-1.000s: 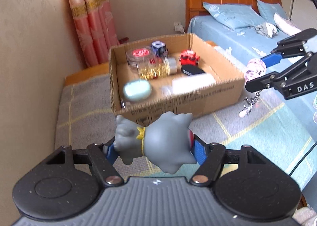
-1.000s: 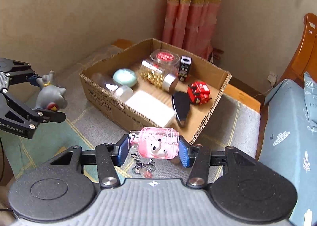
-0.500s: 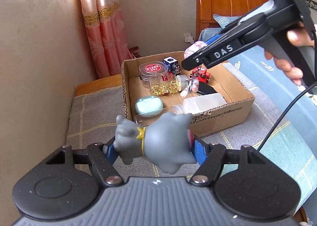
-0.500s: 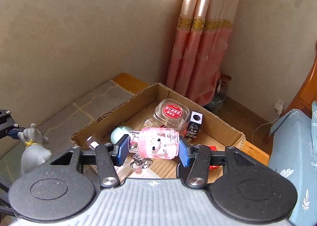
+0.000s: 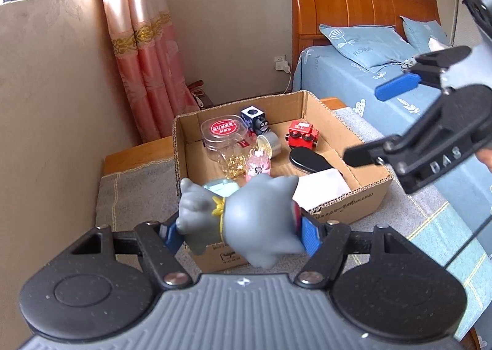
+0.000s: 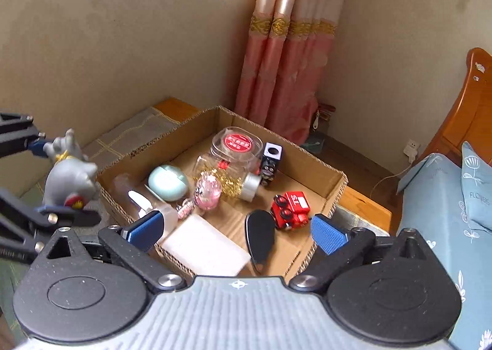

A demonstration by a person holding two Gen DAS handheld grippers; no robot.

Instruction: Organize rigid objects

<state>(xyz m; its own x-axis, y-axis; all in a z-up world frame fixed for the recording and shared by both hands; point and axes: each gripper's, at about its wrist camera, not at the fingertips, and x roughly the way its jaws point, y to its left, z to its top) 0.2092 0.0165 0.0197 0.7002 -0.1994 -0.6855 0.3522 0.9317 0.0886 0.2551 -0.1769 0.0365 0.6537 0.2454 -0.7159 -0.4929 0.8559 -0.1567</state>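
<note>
My left gripper (image 5: 240,230) is shut on a grey animal figurine (image 5: 246,214) with a yellow collar, just short of the near wall of the cardboard box (image 5: 353,202). The right wrist view shows that figurine (image 6: 69,178) at the box's left corner. My right gripper (image 6: 236,228) hangs over the box (image 6: 335,184), its jaws opening wide with nothing between them. The pink bottle keychain (image 6: 209,187) lies inside, between a mint egg-shaped case (image 6: 167,182) and a jar of gold pins (image 6: 233,181). From the left wrist, the right gripper (image 5: 375,122) is above the box's right side.
The box also holds a red toy train (image 6: 292,207), a black oval object (image 6: 259,236), a white block (image 6: 206,245), a red-lidded clear jar (image 6: 236,144) and a black-and-white cube (image 6: 270,159). A blue bed (image 5: 353,73) lies right, a pink curtain (image 6: 286,73) behind.
My right gripper carried the pink bottle over the box, opened, and the bottle now lies inside. My left gripper brought the grey figurine closer to the box.
</note>
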